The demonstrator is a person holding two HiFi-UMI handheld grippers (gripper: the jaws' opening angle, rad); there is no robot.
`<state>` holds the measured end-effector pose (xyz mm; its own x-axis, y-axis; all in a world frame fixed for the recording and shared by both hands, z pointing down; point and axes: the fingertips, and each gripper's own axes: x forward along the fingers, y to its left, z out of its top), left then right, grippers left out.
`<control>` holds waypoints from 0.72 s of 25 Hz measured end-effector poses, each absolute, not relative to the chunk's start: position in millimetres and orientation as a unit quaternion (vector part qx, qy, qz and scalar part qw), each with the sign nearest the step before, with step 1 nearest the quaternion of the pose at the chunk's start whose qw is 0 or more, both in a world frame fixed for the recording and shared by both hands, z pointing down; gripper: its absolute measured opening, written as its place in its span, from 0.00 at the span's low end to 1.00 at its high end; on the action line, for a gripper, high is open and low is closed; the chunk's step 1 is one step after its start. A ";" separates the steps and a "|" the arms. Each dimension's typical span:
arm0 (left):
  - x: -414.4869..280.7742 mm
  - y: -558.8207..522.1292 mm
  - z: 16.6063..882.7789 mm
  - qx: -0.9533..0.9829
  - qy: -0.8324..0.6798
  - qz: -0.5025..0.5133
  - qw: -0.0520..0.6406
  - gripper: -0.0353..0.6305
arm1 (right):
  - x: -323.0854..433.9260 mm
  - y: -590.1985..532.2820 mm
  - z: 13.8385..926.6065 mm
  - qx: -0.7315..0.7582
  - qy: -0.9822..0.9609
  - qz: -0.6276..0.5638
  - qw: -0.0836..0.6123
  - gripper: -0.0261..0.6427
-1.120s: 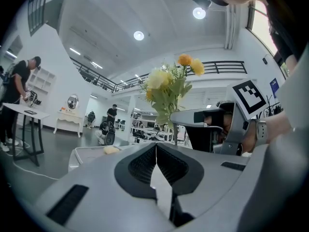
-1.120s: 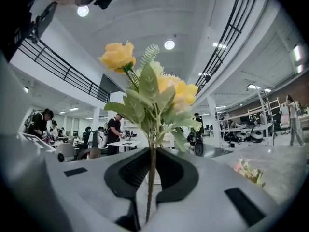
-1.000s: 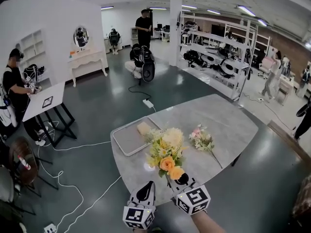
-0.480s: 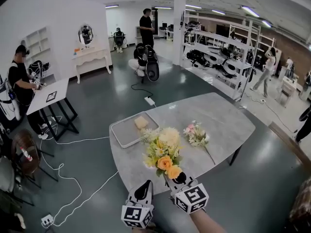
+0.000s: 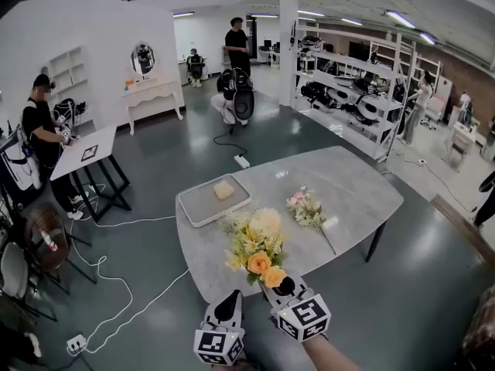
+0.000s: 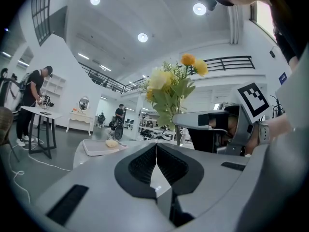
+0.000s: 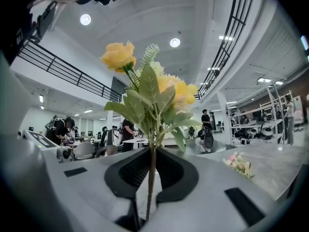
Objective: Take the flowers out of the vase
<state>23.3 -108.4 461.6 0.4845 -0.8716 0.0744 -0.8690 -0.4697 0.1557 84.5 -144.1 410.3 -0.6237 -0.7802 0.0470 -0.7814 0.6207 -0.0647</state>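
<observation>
The right claw (image 5: 281,286) is clamped on the thin green stem of the yellow and orange flowers (image 5: 259,246), upright over the bench's near edge. Just left of it, the left claw (image 5: 230,308) is closed and empty. Farther off, a pink sprig (image 5: 307,209) lies to the right. A tray (image 5: 197,209) with a yellow block (image 5: 223,189) sits far left on the grey marbled bench (image 5: 356,192). White cables (image 5: 124,315) trail over the dark glossy floor.

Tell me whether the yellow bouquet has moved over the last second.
Yes. Judged against the tray, the yellow bouquet in the right gripper has drawn away from it, back toward the table's near edge.
</observation>
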 end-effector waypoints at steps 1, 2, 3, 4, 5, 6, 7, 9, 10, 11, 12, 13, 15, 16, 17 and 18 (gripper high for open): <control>25.4 -103.4 461.6 0.856 -0.509 -0.008 0.086 0.07 | 85.8 -139.0 410.6 0.431 -0.901 0.040 0.008 0.11; 27.6 -98.5 461.7 0.856 -0.510 -0.008 0.086 0.07 | 87.3 -133.9 411.0 0.429 -0.903 0.040 0.009 0.11; 30.0 -93.8 461.7 0.855 -0.512 -0.008 0.086 0.07 | 89.0 -128.9 411.6 0.426 -0.904 0.040 0.010 0.11; 32.2 -89.4 461.7 0.854 -0.513 -0.008 0.085 0.07 | 90.6 -124.3 412.1 0.424 -0.905 0.039 0.011 0.11; 34.1 -85.4 461.5 0.853 -0.515 -0.009 0.085 0.08 | 92.0 -120.2 412.3 0.422 -0.906 0.039 0.011 0.11; 35.6 -81.7 461.3 0.852 -0.516 -0.009 0.084 0.07 | 93.3 -116.5 412.2 0.420 -0.907 0.038 0.011 0.11; 37.0 -78.2 461.1 0.851 -0.518 -0.010 0.084 0.07 | 94.5 -113.1 411.9 0.418 -0.907 0.038 0.011 0.11; 39.5 -72.1 460.8 0.850 -0.520 -0.010 0.084 0.07 | 97.0 -107.3 411.0 0.416 -0.909 0.038 0.010 0.11; 40.4 -69.3 460.6 0.849 -0.521 -0.010 0.084 0.07 | 97.7 -104.7 410.7 0.415 -0.909 0.038 0.010 0.11; 41.1 -66.5 460.3 0.849 -0.522 -0.009 0.084 0.07 | 98.0 -102.0 410.7 0.413 -0.910 0.038 0.009 0.11; 41.8 -63.7 460.1 0.849 -0.522 -0.009 0.084 0.07 | 98.2 -99.3 411.0 0.412 -0.911 0.038 0.010 0.11; 42.6 -61.1 460.0 0.849 -0.522 -0.007 0.083 0.07 | 98.5 -96.9 411.4 0.410 -0.911 0.038 0.010 0.11; 43.9 -57.3 458.8 0.849 -0.522 -0.005 0.081 0.07 | 99.2 -93.3 411.6 0.408 -0.912 0.038 0.011 0.11; 44.0 -55.9 457.8 0.849 -0.522 -0.004 0.080 0.07 | 99.3 -92.2 411.4 0.407 -0.912 0.037 0.012 0.11; 43.7 -54.8 457.1 0.850 -0.521 -0.004 0.079 0.07 | 99.3 -91.2 411.1 0.407 -0.912 0.037 0.013 0.11; 43.5 -53.9 456.7 0.850 -0.521 -0.003 0.078 0.07 | 99.6 -90.3 410.9 0.408 -0.912 0.037 0.013 0.11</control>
<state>43.5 -53.9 456.7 0.4566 -0.8864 0.0760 -0.8854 -0.4444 0.1364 99.6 -90.3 410.9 -0.6673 -0.7429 0.0538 -0.7448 0.6649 -0.0568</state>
